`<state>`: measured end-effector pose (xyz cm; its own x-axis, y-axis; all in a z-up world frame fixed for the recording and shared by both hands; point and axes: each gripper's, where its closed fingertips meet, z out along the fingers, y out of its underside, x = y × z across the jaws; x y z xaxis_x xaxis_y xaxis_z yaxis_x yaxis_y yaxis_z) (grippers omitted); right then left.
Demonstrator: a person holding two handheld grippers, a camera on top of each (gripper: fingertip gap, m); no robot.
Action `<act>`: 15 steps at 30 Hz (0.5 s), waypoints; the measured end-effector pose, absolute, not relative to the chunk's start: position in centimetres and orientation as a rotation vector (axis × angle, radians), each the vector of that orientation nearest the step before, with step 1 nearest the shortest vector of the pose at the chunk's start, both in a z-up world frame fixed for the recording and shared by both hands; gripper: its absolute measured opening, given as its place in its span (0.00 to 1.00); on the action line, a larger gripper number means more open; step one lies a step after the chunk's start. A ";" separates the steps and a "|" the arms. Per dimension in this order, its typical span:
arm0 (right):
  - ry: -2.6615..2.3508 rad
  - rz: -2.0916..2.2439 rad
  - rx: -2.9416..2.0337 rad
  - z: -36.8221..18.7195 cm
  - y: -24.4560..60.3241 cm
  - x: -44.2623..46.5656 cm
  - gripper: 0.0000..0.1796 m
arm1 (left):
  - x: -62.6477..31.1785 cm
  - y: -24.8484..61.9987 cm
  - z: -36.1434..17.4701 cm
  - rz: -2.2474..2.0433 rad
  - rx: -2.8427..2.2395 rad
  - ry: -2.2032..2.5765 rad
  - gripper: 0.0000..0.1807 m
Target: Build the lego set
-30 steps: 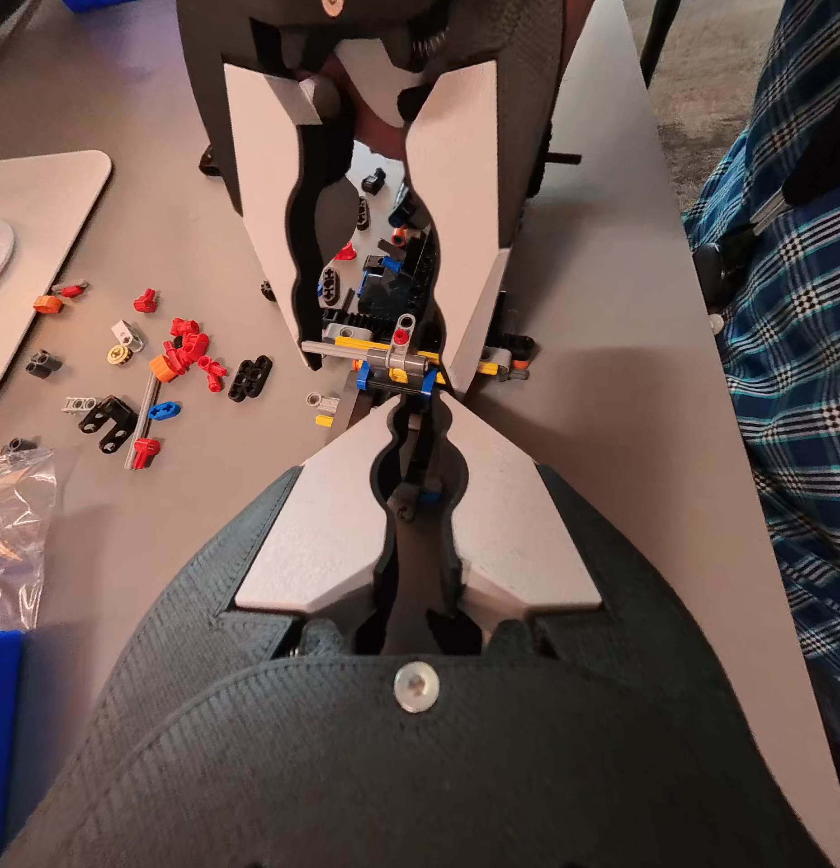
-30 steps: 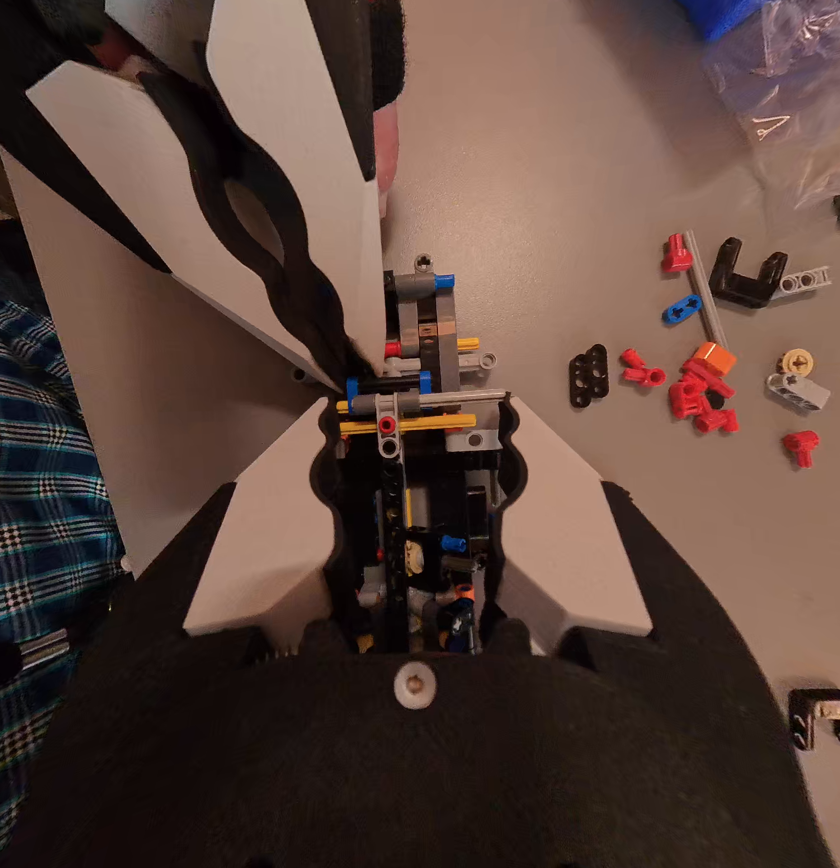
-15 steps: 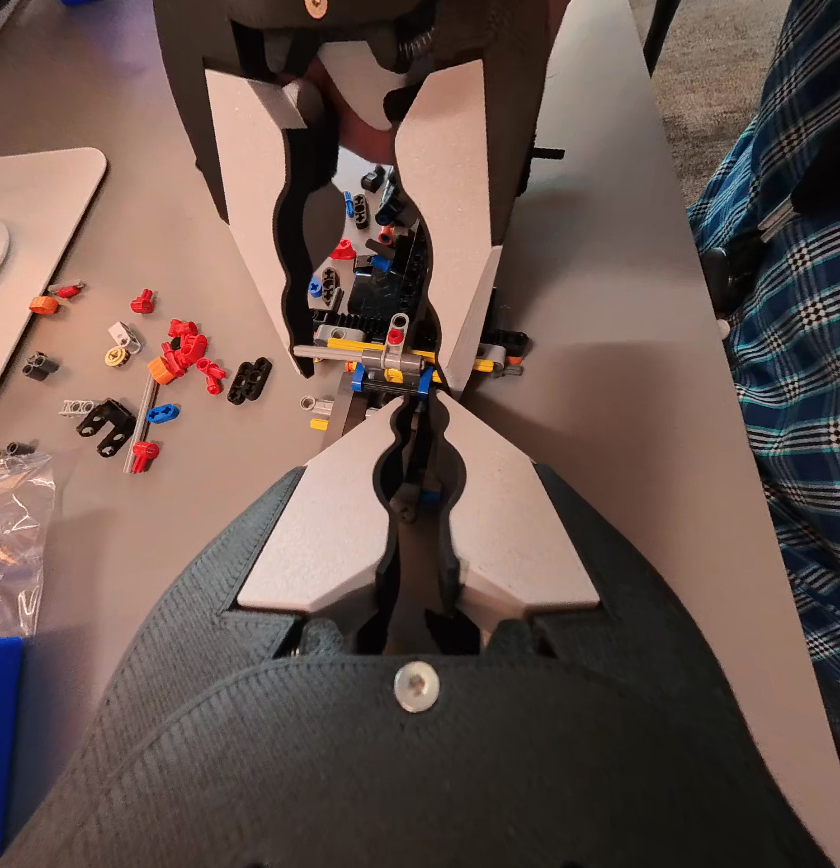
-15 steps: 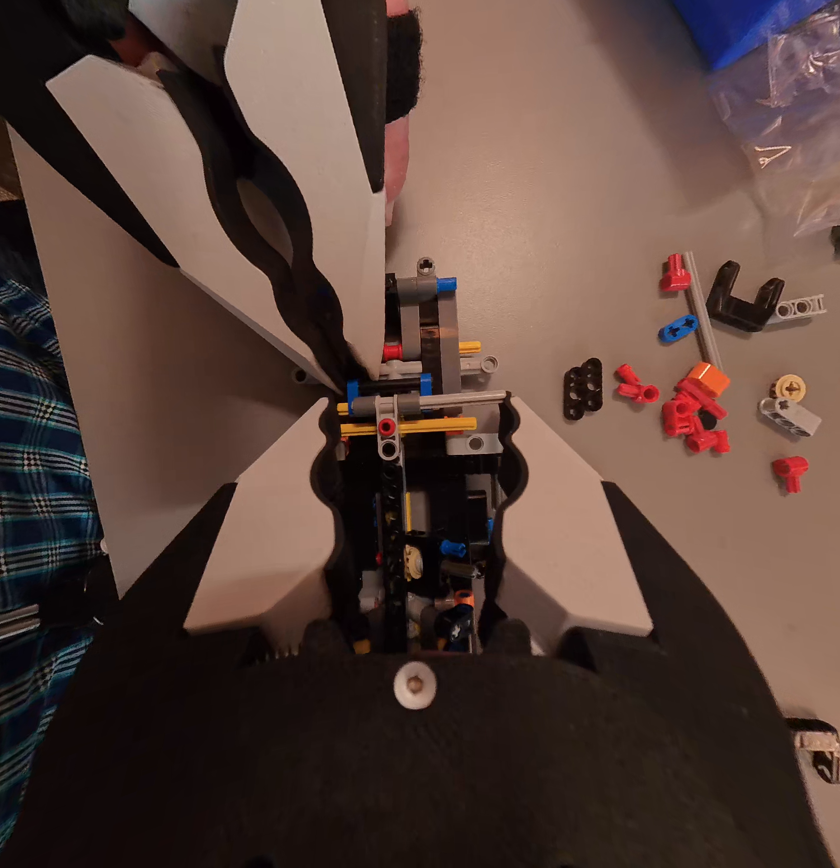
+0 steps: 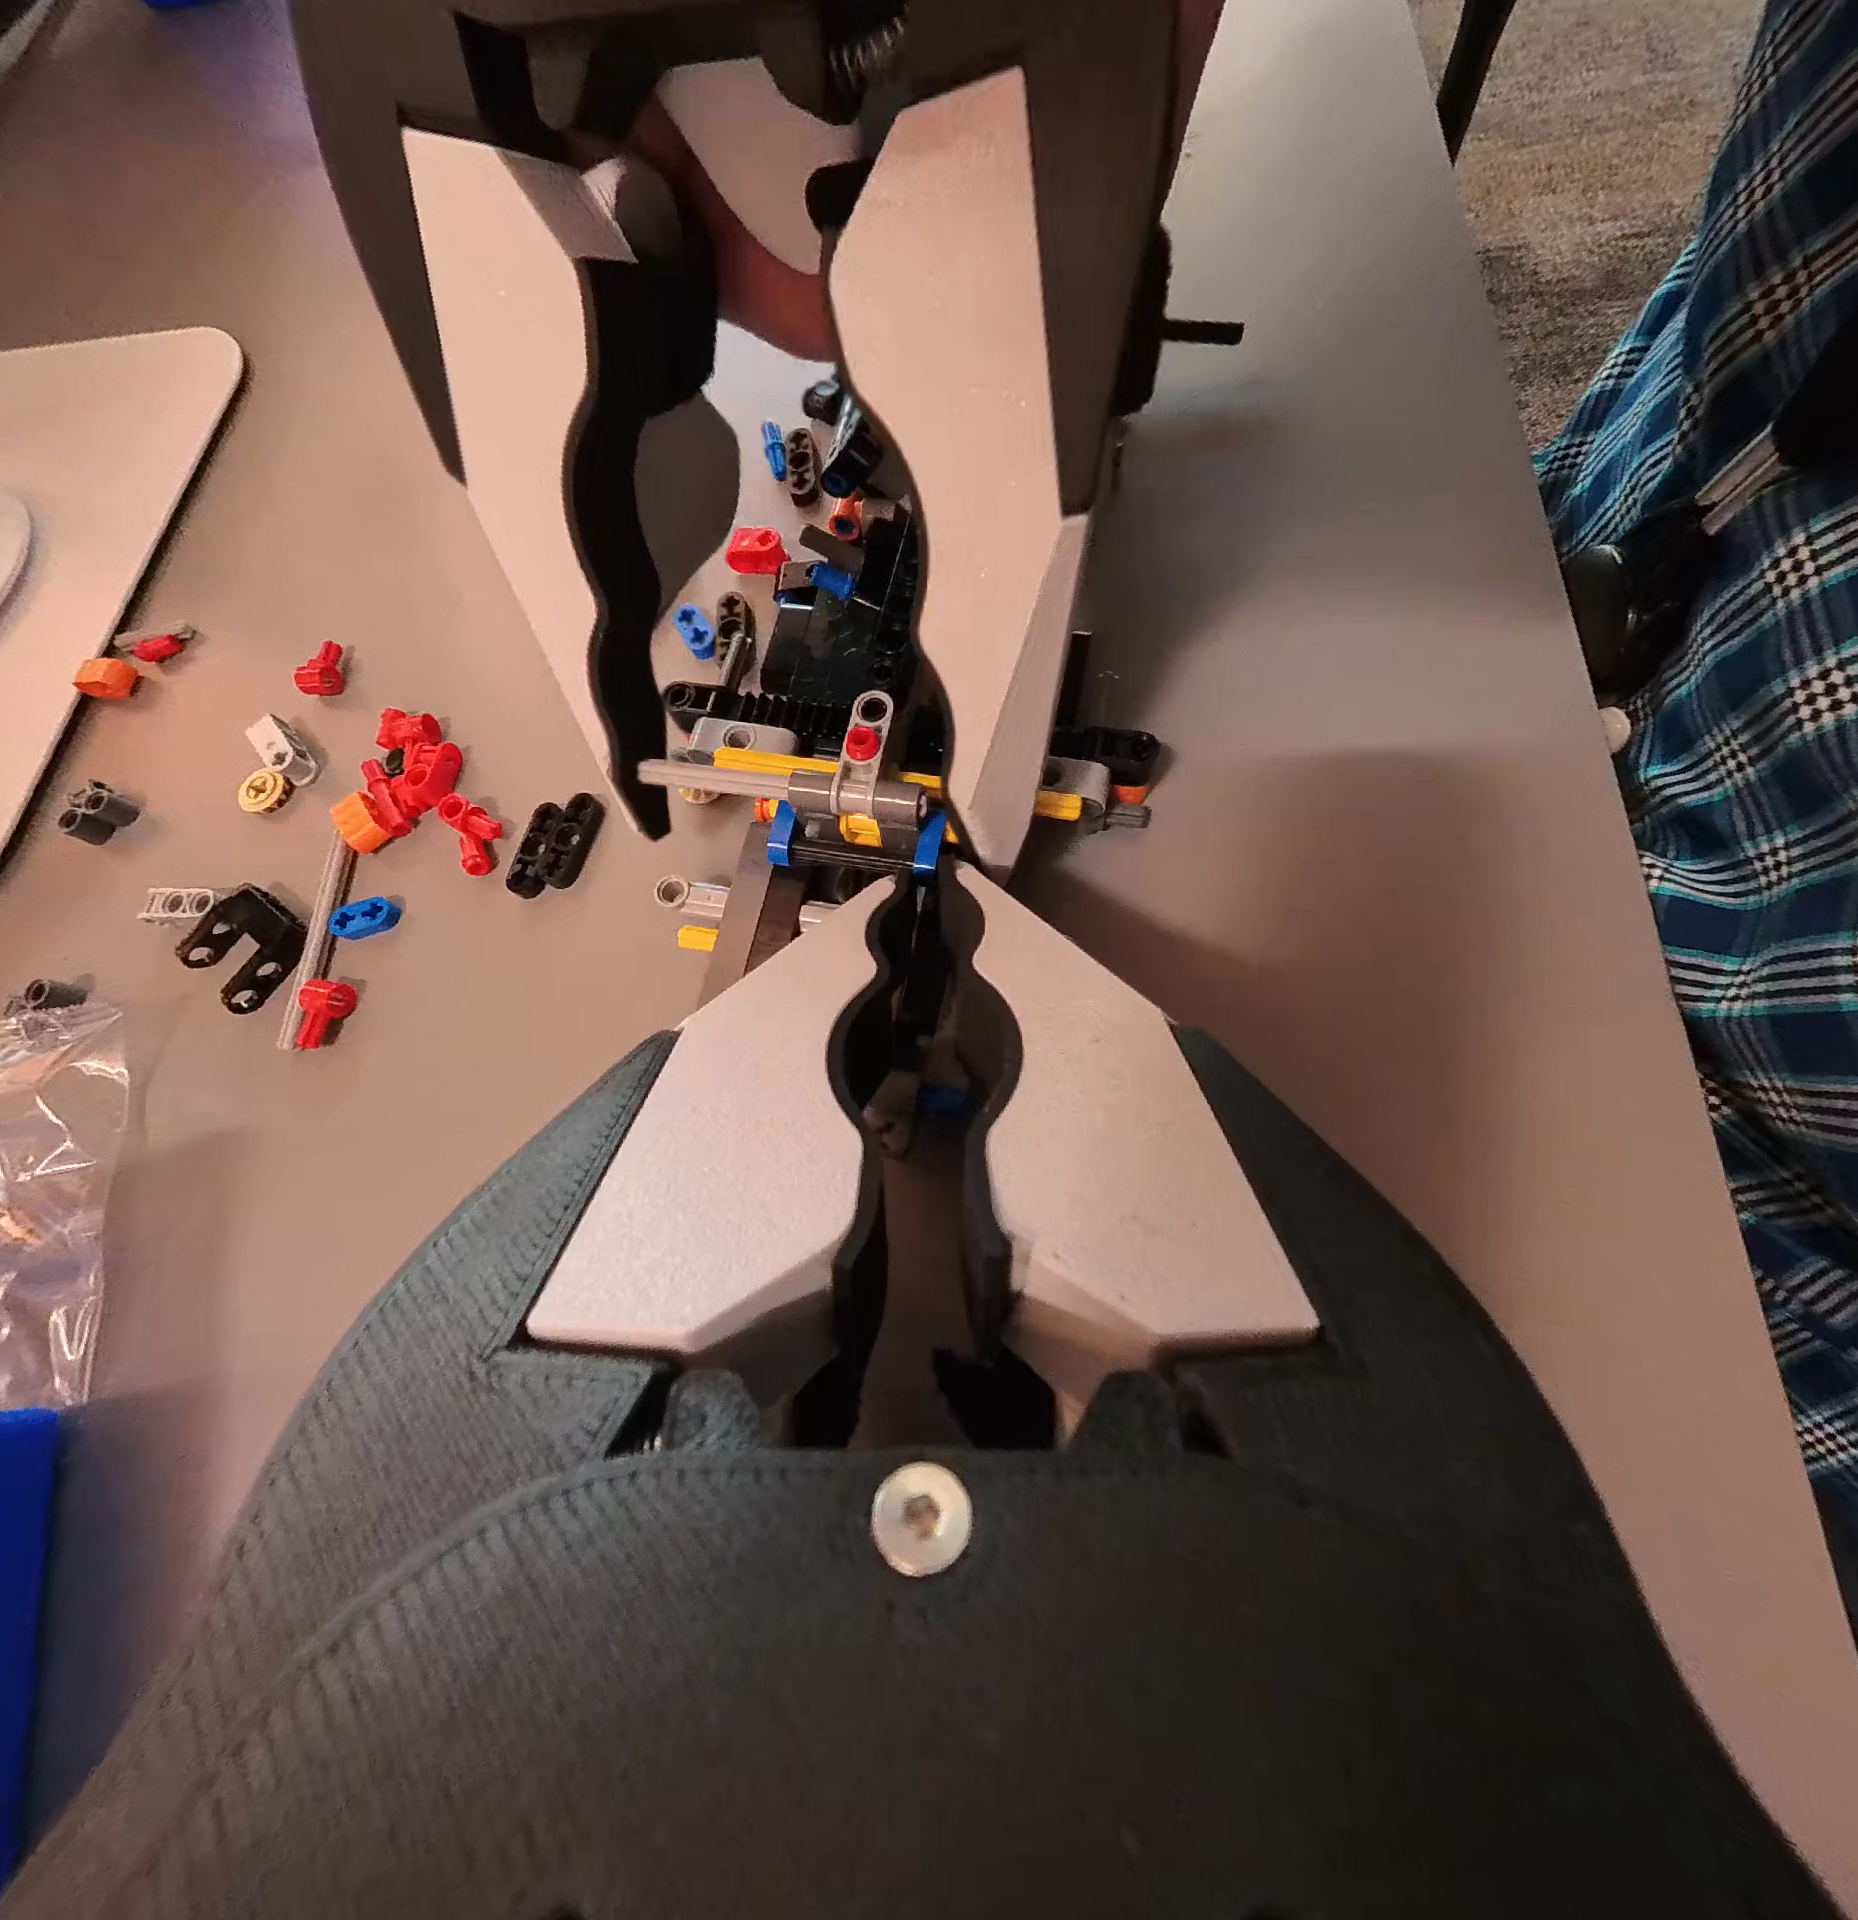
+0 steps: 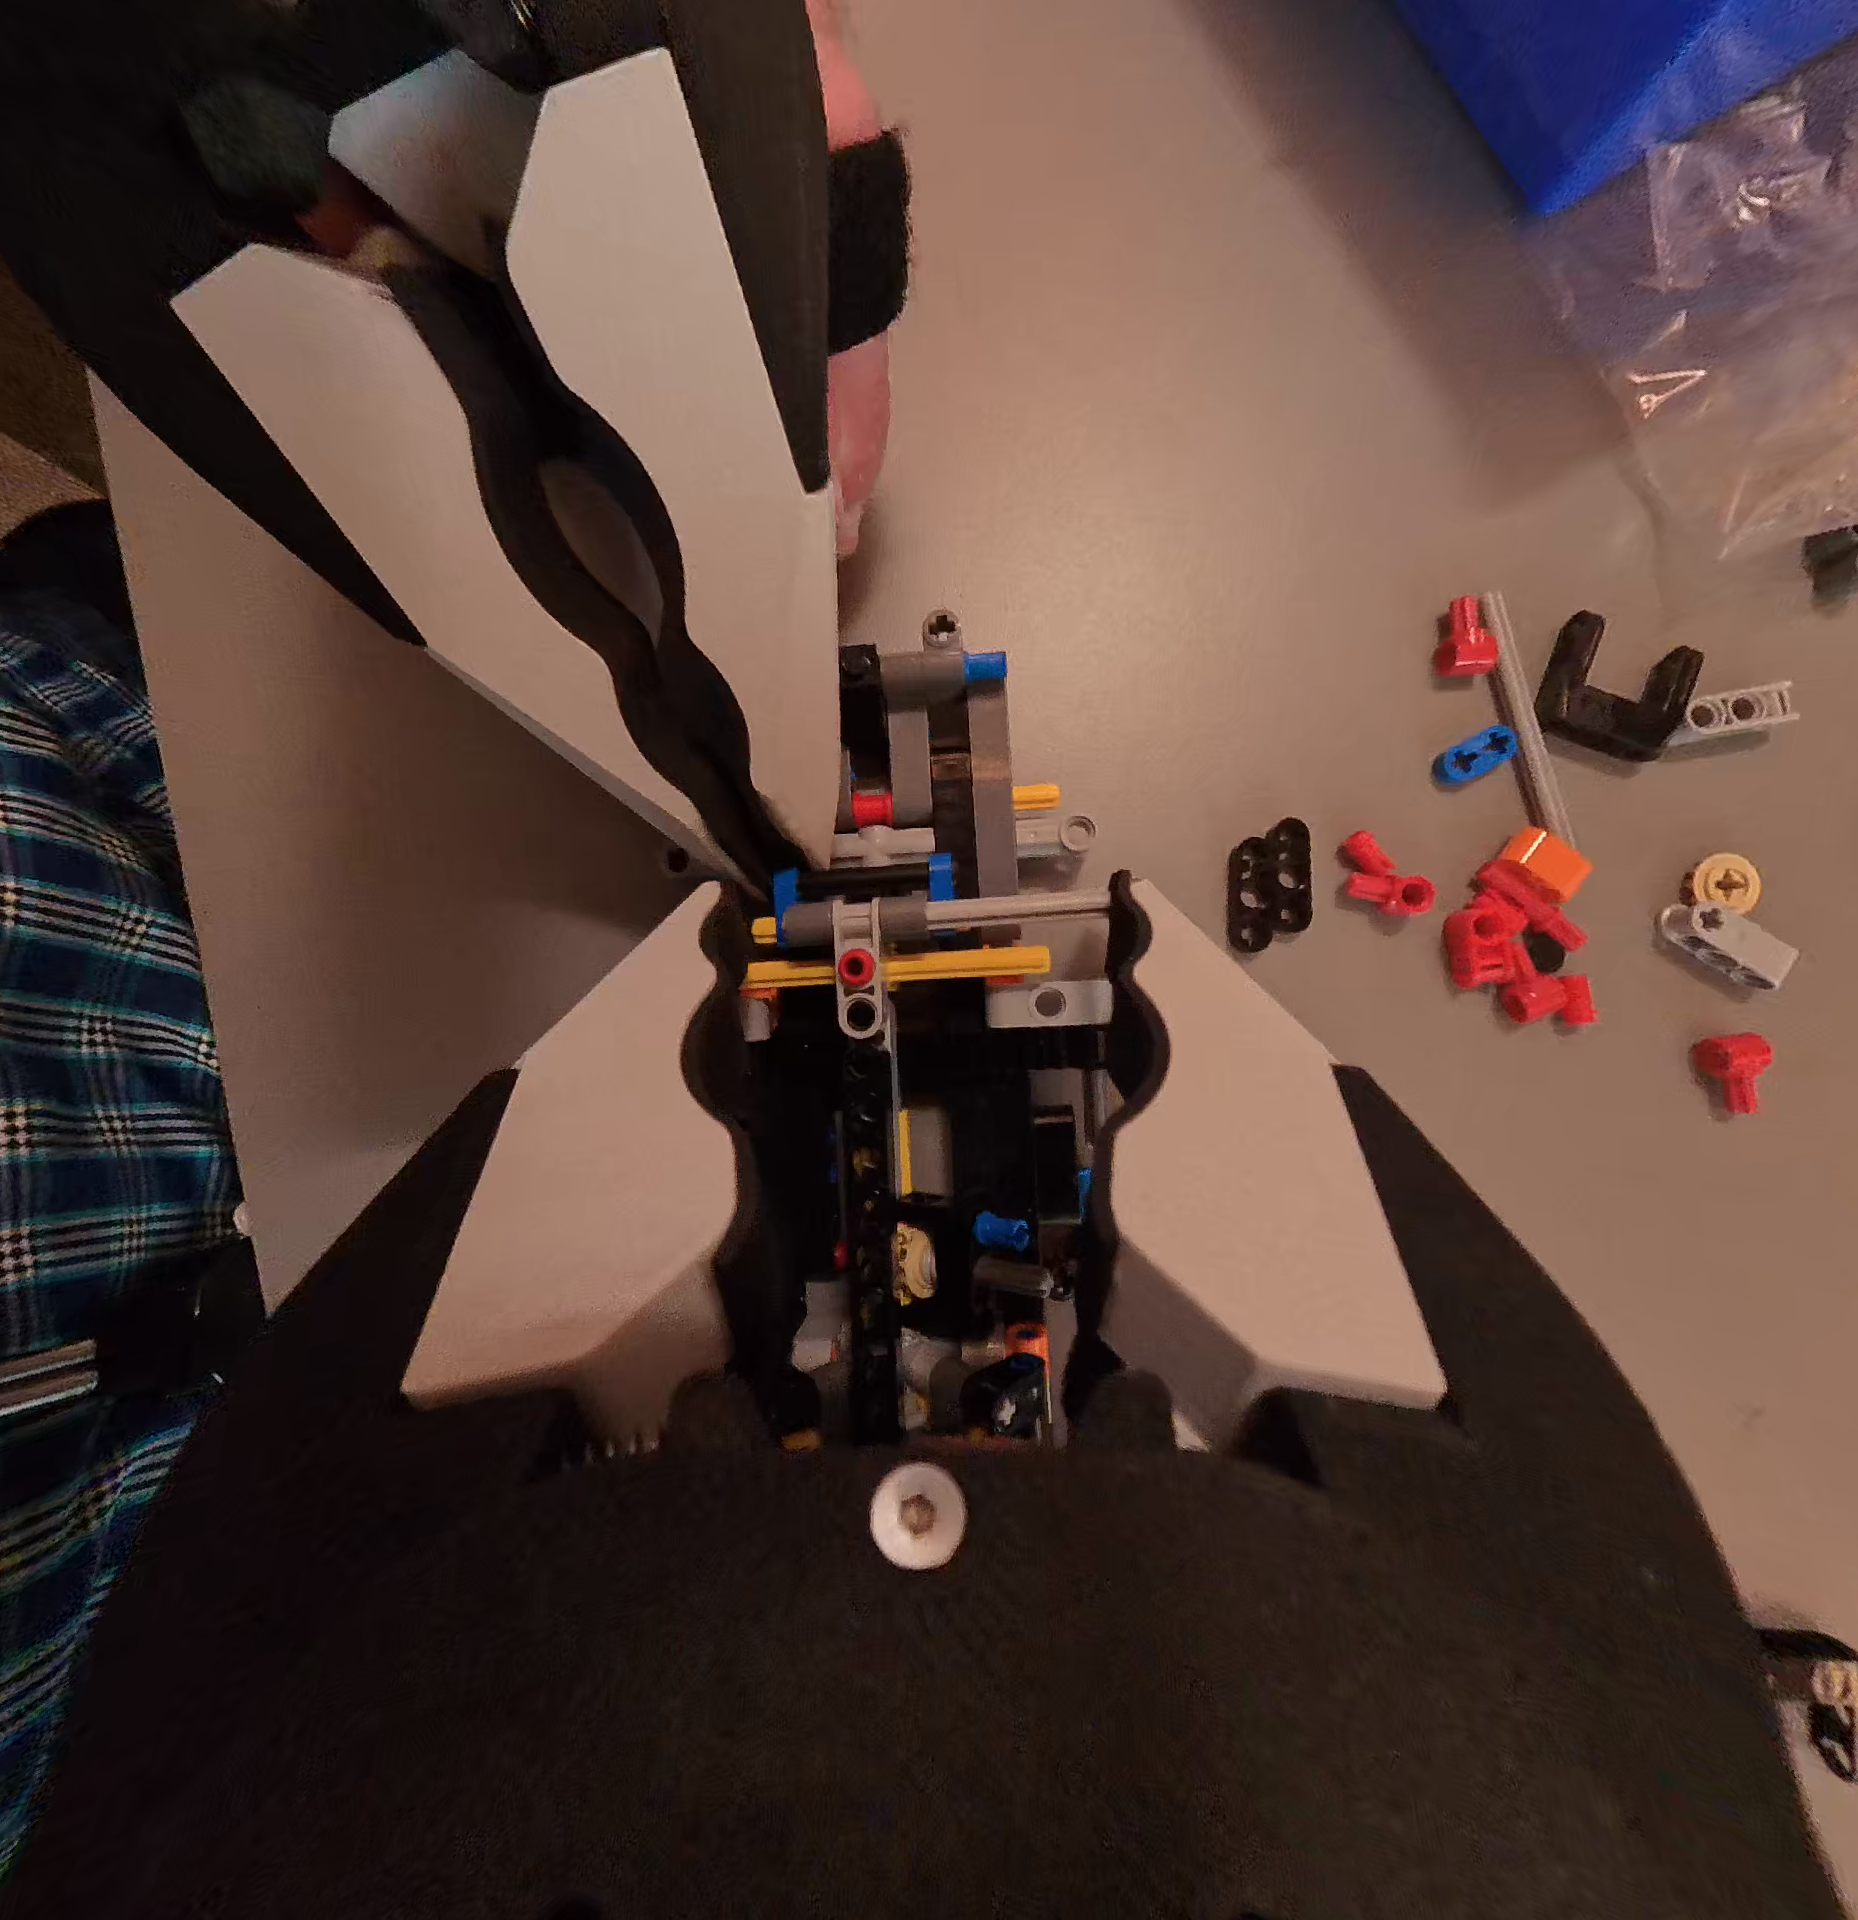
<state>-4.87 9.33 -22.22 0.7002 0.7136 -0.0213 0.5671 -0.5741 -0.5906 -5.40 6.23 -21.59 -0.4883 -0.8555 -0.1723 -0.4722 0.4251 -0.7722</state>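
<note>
Grey table [image 5: 1268, 1039] bears loose pieces; both claws, left [image 5: 920, 883] and right [image 6: 920, 914], grip the lego model [image 6: 904, 1091].

- The right gripper [image 6: 920, 914] filled the lower frame, its two pale fingers [image 6: 1237, 1122] spread around the lego model [image 6: 904, 1091], pressing its black sides.
- The left gripper [image 6: 790, 868] reached in from the upper left, fingertips pinched together at a blue pin on the model's far end.
- A grey axle [image 6: 998, 906] and a yellow axle [image 6: 904, 966] crossed the model at centre frame.
- Loose red connectors [image 6: 1507, 945], an orange piece [image 6: 1553, 860], a black triangular beam [image 6: 1268, 883] and a black fork piece [image 6: 1611, 696] lay on the grey table [image 6: 1164, 468] at right.
- A clear plastic bag [image 6: 1756, 343] sat upper right; plaid fabric [image 6: 63, 935] showed at left.
</note>
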 end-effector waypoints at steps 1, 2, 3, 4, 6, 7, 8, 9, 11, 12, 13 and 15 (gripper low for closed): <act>-0.982 0.344 -2.351 -22.3 9.4 -4.9 0.38 | -5.4 6.3 -21.6 -0.898 -1.120 2.125 0.01; -0.988 0.343 -2.350 -22.3 9.4 -4.9 0.39 | -5.4 6.3 -21.6 -0.897 -1.120 2.124 0.01; -0.991 0.344 -2.346 -22.3 9.4 -4.9 0.38 | -5.4 6.3 -21.6 -0.896 -1.120 2.124 0.01; -0.994 0.345 -2.346 -22.4 9.4 -4.9 0.38 | -5.4 6.3 -21.6 -0.896 -1.119 2.125 0.01; -1.001 0.347 -2.345 -22.4 9.3 -4.9 0.37 | -5.4 6.3 -21.6 -0.897 -1.119 2.126 0.01; -1.002 0.351 -2.344 -22.4 9.3 -4.9 0.37 | -5.4 6.3 -21.6 -0.896 -1.118 2.126 0.01; -1.007 0.354 -2.343 -22.4 9.2 -4.9 0.37 | -5.4 6.3 -21.6 -0.898 -1.115 2.128 0.01; -1.006 0.358 -2.347 -22.4 9.2 -5.0 0.37 | -5.4 6.3 -21.6 -0.894 -1.112 2.128 0.01; -1.012 0.360 -2.348 -22.4 9.1 -5.0 0.37 | -5.4 6.3 -21.6 -0.893 -1.112 2.129 0.01; -1.013 0.361 -2.350 -22.4 9.1 -5.0 0.37 | -5.4 6.3 -21.6 -0.892 -1.113 2.130 0.01; -1.014 0.364 -2.351 -22.5 9.1 -5.0 0.37 | -5.4 6.4 -21.6 -0.891 -1.114 2.130 0.01; -1.021 0.360 -2.350 -22.5 9.1 -5.0 0.37 | -5.4 6.4 -21.6 -0.887 -1.116 2.130 0.01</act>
